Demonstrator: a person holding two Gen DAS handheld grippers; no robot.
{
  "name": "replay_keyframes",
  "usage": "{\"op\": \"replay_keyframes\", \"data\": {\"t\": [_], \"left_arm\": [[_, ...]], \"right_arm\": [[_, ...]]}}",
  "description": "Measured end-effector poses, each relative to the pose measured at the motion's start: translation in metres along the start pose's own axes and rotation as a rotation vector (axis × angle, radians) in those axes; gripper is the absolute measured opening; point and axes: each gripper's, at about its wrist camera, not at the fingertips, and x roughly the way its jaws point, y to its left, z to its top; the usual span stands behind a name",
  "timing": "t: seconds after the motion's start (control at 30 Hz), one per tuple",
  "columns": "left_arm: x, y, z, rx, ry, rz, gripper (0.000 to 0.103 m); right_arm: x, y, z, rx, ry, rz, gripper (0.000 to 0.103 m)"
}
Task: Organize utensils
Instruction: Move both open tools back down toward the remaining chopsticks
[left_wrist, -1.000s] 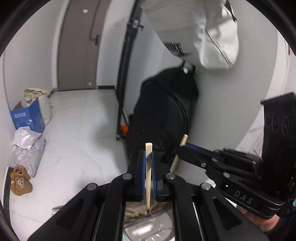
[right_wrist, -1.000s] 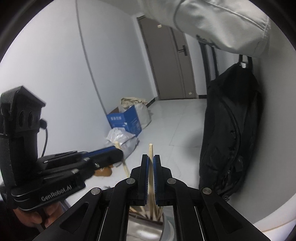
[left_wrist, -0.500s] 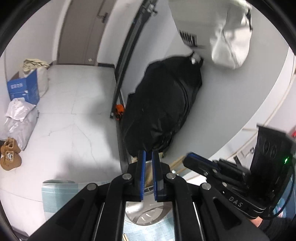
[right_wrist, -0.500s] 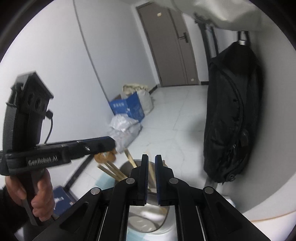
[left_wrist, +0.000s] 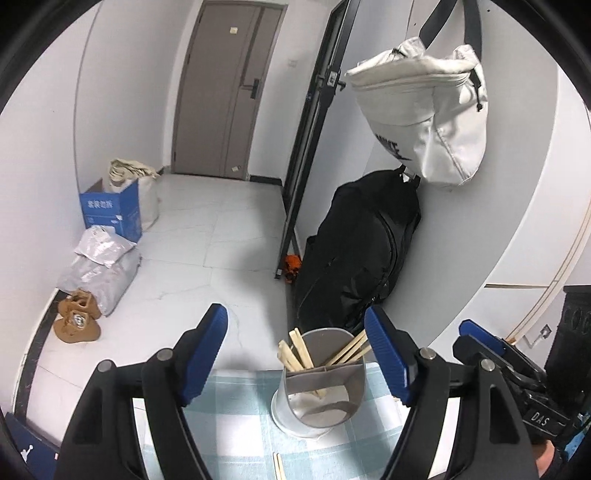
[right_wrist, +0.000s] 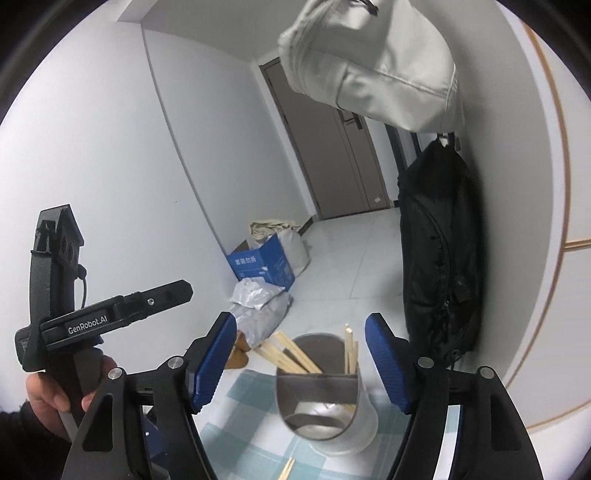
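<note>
A grey divided utensil holder (left_wrist: 318, 384) stands on a blue-and-white checked cloth (left_wrist: 236, 417), with several wooden chopsticks (left_wrist: 295, 354) leaning in its compartments. It also shows in the right wrist view (right_wrist: 325, 391) with chopsticks (right_wrist: 291, 350). My left gripper (left_wrist: 295, 354) is open and empty above the holder. My right gripper (right_wrist: 301, 360) is open and empty above the holder too. A loose chopstick (left_wrist: 279, 467) lies on the cloth near me, and its end also shows in the right wrist view (right_wrist: 286, 469).
The other hand-held gripper shows at the right edge of the left wrist view (left_wrist: 517, 373) and at the left of the right wrist view (right_wrist: 110, 314). A black bag (left_wrist: 362, 251) and a white bag (left_wrist: 424, 110) hang on the wall behind. A blue box (left_wrist: 110, 210) and sacks sit on the floor.
Both grippers were shut on a chopstick over the holder; both have since opened wide and drawn back, and the chopsticks now stand in the holder.
</note>
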Motion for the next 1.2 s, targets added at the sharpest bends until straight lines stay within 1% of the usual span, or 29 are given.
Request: {"op": "replay_keyframes", "data": {"t": [0.13, 0.2, 0.27, 0.3, 0.37, 0.43, 0.57, 0.67, 0.77, 0.87, 0.97, 1.03, 1.2], "left_arm": [[-0.022, -0.006, -0.005, 0.026, -0.043, 0.034, 0.073], [-0.031, -0.008, -0.008, 0.038, -0.068, 0.050, 0.074], [-0.041, -0.008, -0.013, 0.041, -0.090, 0.066, 0.080], [-0.045, -0.008, -0.015, 0.038, -0.099, 0.072, 0.087], [-0.053, -0.008, -0.021, 0.034, -0.119, 0.073, 0.088], [-0.058, -0.009, -0.027, 0.037, -0.120, 0.081, 0.089], [-0.065, -0.008, -0.040, 0.046, -0.124, 0.115, 0.089], [-0.065, -0.005, -0.050, 0.033, -0.107, 0.122, 0.089], [-0.062, -0.005, -0.062, 0.052, -0.109, 0.140, 0.089], [-0.057, -0.002, -0.080, 0.066, -0.112, 0.155, 0.089], [-0.049, 0.007, -0.097, 0.047, -0.104, 0.168, 0.089], [-0.039, 0.015, -0.108, 0.026, -0.082, 0.171, 0.089], [-0.022, 0.030, -0.129, 0.018, -0.040, 0.197, 0.089]], "right_arm": [[-0.021, 0.012, -0.004, -0.023, -0.033, -0.013, 0.083], [-0.027, 0.017, -0.008, -0.028, -0.044, -0.017, 0.084], [-0.033, 0.021, -0.012, -0.025, -0.046, -0.010, 0.084], [-0.037, 0.024, -0.015, -0.023, -0.047, -0.011, 0.085], [-0.041, 0.027, -0.020, -0.019, -0.050, -0.011, 0.089], [-0.045, 0.031, -0.026, -0.019, -0.054, -0.010, 0.093], [-0.052, 0.039, -0.040, -0.016, -0.055, 0.001, 0.094], [-0.056, 0.041, -0.051, -0.014, -0.057, 0.004, 0.095], [-0.056, 0.043, -0.064, -0.035, -0.058, -0.011, 0.095], [-0.050, 0.043, -0.079, -0.051, -0.019, -0.013, 0.095], [-0.040, 0.043, -0.097, -0.072, 0.034, -0.022, 0.095], [-0.034, 0.042, -0.109, -0.083, 0.071, -0.030, 0.095], [-0.018, 0.036, -0.132, -0.070, 0.138, -0.047, 0.095]]}}
